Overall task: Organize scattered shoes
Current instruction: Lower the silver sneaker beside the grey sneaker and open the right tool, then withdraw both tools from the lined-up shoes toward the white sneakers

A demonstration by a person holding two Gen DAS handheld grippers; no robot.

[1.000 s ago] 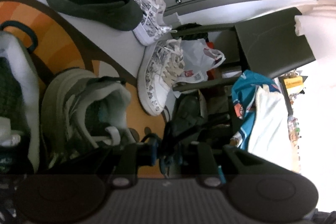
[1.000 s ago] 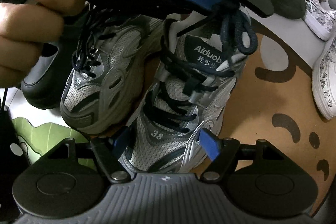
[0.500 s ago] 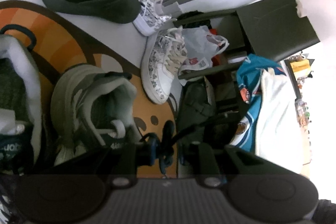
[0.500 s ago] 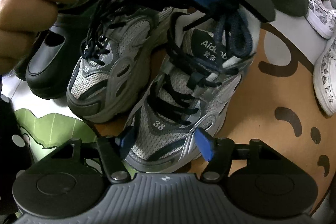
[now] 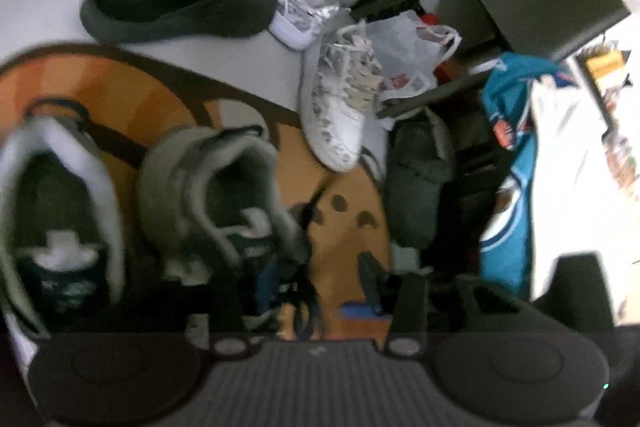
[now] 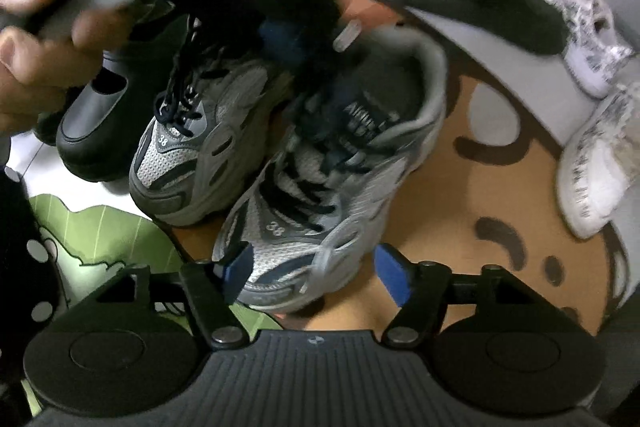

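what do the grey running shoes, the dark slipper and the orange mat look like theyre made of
Grey running shoes: woven mesh panels with smooth, slightly shiny synthetic overlays and dark cord laces; the mesh weave shows at the toe.
Dark slipper: matte, soft, felt-like or knit fabric, no sheen; too blurred to say which.
Orange mat: flat, printed, dull surface, probably rubber or short-pile fabric.

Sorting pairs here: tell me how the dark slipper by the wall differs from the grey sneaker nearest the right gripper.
The dark slipper is plain, laceless and open at the heel; the grey sneaker has dark laces, mesh panels and a 38 on it. The slipper lies on the pale floor; the sneaker stands on the orange mat beside its twin. Neither is gripped.
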